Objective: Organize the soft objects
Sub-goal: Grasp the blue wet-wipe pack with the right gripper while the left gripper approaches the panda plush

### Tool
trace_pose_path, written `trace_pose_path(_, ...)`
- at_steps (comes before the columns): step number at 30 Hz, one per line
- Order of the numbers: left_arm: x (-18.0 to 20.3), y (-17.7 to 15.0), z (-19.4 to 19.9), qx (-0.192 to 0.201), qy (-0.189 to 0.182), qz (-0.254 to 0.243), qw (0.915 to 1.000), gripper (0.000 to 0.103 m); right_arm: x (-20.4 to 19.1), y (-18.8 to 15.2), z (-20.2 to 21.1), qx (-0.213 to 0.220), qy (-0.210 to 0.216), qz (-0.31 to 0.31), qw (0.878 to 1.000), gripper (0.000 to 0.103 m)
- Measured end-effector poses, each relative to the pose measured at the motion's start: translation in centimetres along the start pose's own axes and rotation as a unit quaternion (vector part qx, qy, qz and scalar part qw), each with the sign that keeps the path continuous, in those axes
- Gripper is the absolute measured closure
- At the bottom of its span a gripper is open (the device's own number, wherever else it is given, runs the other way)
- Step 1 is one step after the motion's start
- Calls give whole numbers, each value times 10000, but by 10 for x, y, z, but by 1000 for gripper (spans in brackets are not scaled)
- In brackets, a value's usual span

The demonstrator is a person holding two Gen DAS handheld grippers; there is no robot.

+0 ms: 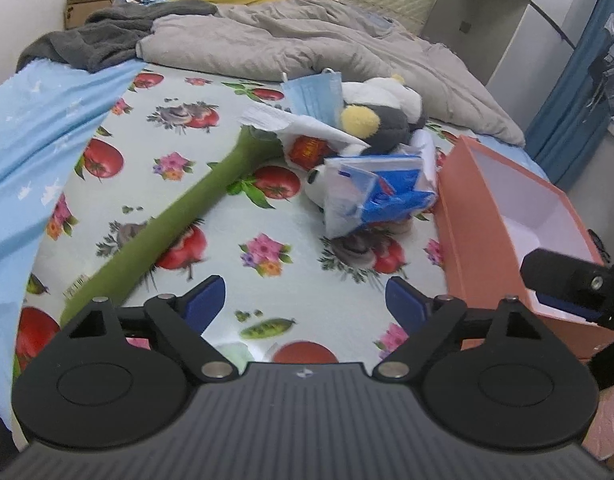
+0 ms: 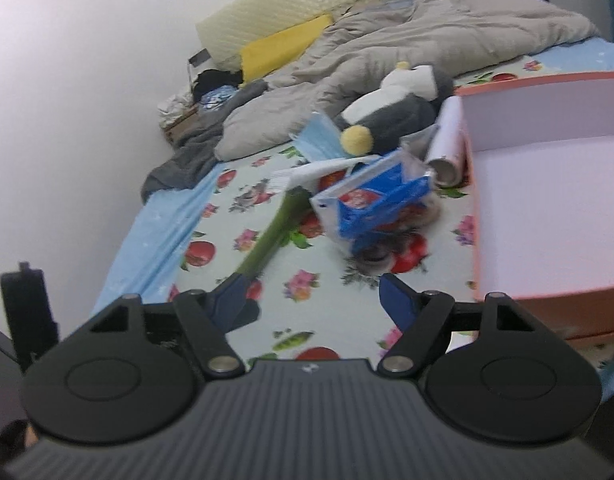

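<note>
Open left claw above bare sheet

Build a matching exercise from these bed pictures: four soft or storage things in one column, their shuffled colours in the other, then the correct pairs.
Things:
1. long plush stem
2. open cardboard box
3. disposable face mask
4. rumpled quilt

Colours:
A. pale blue
B. beige-grey
C. green
D. salmon pink outside, white inside

Pairs: 1-C, 2-D, 3-A, 4-B
</note>
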State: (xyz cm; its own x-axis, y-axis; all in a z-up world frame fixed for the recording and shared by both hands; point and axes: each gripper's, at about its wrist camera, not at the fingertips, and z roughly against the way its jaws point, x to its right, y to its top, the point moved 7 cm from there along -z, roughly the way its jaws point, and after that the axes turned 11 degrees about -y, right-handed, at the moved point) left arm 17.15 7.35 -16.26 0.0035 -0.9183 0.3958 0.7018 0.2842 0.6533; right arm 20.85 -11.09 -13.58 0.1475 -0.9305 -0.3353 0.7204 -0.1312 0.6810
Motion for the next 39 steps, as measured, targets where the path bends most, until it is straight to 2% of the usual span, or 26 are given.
trace_pose_path(5,-18,9,-11,65,152,30,9999,16,-7,9,-23,-278,181,-463,9984,26)
trace_pose_path(10,-40,21,-28,69,290,66,9995,19,-17,20,-46,-364,291,-765,9960,26)
trace_pose_path(15,-62,36,-54,69,360,7,9993,28,-24,26,-74,-583,684,-1090,9900,26)
trace_pose_path(19,-75,46,-81,-39,307,-20,9995,32,-19,33,-99,-716,439,-1269,9884,27)
trace_pose_path(22,-77,55,-99,-85,234,-111,9996,32,-2,36,-119,-726,3,-1619,9841,27)
trace_pose_path(24,-77,60,-114,-120,174,-189,9996,32,12,35,-133,-829,-338,-1919,9773,27)
trace_pose_path(27,-74,68,-135,-148,85,-303,9994,32,26,34,-151,-953,-485,-2315,9669,27)
trace_pose_path(29,-71,73,-148,-167,-16,-429,9989,32,30,34,-158,-906,-530,-2447,9639,30)
trace_pose_path(31,-68,77,-159,-178,-101,-546,9983,32,32,36,-167,-879,-396,-2649,9594,34)
trace_pose_path(33,-65,79,-169,-242,-191,-633,9975,32,36,35,-174,-907,-256,-3017,9487,36)
trace_pose_path(37,-55,82,-178,-230,-329,-769,9962,32,48,31,-185,-922,-389,-3502,9313,52)
trace_pose_path(38,-53,82,-179,-237,-339,-794,9960,32,50,31,-186,-921,-411,-3571,9286,60)
trace_pose_path(39,-52,82,-181,-240,-354,-808,9958,32,52,30,-187,-933,-433,-3592,9276,62)
